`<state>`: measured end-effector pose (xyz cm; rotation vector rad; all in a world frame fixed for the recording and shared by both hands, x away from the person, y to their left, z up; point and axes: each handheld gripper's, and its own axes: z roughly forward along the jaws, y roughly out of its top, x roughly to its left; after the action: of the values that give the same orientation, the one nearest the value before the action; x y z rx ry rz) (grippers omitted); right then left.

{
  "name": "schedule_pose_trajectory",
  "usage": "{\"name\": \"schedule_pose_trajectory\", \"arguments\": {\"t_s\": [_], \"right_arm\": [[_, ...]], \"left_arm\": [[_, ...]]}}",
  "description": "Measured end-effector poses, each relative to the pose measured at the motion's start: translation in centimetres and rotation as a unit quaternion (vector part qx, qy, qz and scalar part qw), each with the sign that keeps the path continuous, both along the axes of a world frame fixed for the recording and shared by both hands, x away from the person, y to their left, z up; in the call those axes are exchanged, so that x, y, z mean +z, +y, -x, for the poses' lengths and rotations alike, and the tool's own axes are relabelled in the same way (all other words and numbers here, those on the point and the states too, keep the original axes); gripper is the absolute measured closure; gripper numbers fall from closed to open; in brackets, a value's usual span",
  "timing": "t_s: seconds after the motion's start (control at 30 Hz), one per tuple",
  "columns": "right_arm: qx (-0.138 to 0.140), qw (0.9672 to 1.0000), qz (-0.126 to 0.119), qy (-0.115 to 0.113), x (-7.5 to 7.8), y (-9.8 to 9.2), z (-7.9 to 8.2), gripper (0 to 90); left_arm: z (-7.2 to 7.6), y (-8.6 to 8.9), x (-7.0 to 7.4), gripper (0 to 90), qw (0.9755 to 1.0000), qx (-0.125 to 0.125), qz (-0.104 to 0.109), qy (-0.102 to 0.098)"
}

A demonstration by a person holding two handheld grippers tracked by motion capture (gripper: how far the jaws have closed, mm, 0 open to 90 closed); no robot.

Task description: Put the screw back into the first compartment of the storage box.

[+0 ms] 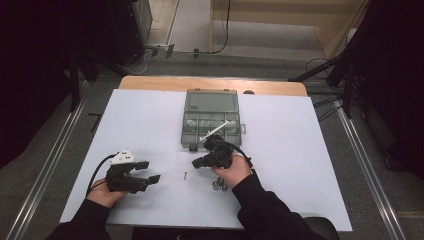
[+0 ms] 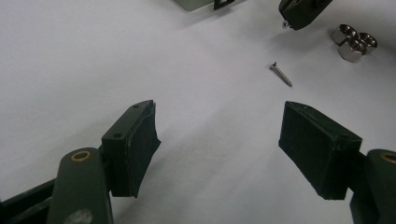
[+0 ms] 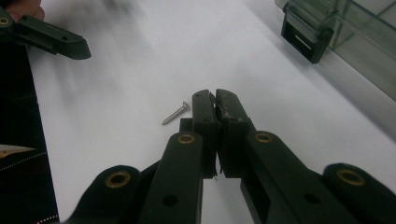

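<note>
Around us the room is dark, with grey floor and cables, and in front of us stands a wooden table [image 1: 150, 82] covered by a white sheet. Our right gripper [image 3: 215, 100] has its fingers [image 3: 204, 116] pressed together; in the left gripper view a small bright metal tip shows at their end, though we cannot tell for sure what is pinched there. Our left gripper [image 2: 219, 140] has its fingers [image 2: 133, 144] spread wide, with nothing but white sheet between them.

We take the small silver screw [image 1: 185, 175] lying flat on the sheet as our landmark. The closed right fingers hang just beside it, a little behind it in the high view, and do not touch it. The open left gripper sits to its left, apart from it. A cluster of shiny metal hex nuts [image 1: 219, 185] lies to the screw's right, close under our right hand [image 1: 231, 170]. Farther back from the screw stands a clear grey plastic compartment box [image 1: 186, 135] with its lid raised, and a white stick-like piece [image 1: 214, 131] lies across its compartments.
</note>
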<state>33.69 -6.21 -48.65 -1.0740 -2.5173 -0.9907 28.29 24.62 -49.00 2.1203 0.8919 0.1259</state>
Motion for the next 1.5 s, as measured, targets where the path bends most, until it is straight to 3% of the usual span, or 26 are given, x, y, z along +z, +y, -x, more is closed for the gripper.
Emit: {"name": "schedule_pose_trajectory", "arguments": {"t_s": [0.67,0.8,1.1,1.5], "right_arm": [[0.017,0.9998,-0.007,-0.001,1.8,0.2,-1.8,88.7],[0.014,0.9998,-0.010,0.000,2.2,0.2,-2.2,88.7],[0.013,0.9998,-0.015,-0.006,2.9,0.3,-2.9,88.7],[0.006,0.9998,-0.016,-0.009,3.6,0.8,-4.3,88.8]], "left_arm": [[0.3,-0.4,0.1,27.3,0.9999,-0.011,0.008,-0.007],[0.5,-0.5,0.2,27.2,0.9998,-0.017,0.003,-0.013],[0.4,-0.7,0.1,27.2,0.9999,-0.016,0.003,-0.003],[0.4,-0.6,0.1,27.2,0.9999,-0.011,0.003,-0.006]]}}
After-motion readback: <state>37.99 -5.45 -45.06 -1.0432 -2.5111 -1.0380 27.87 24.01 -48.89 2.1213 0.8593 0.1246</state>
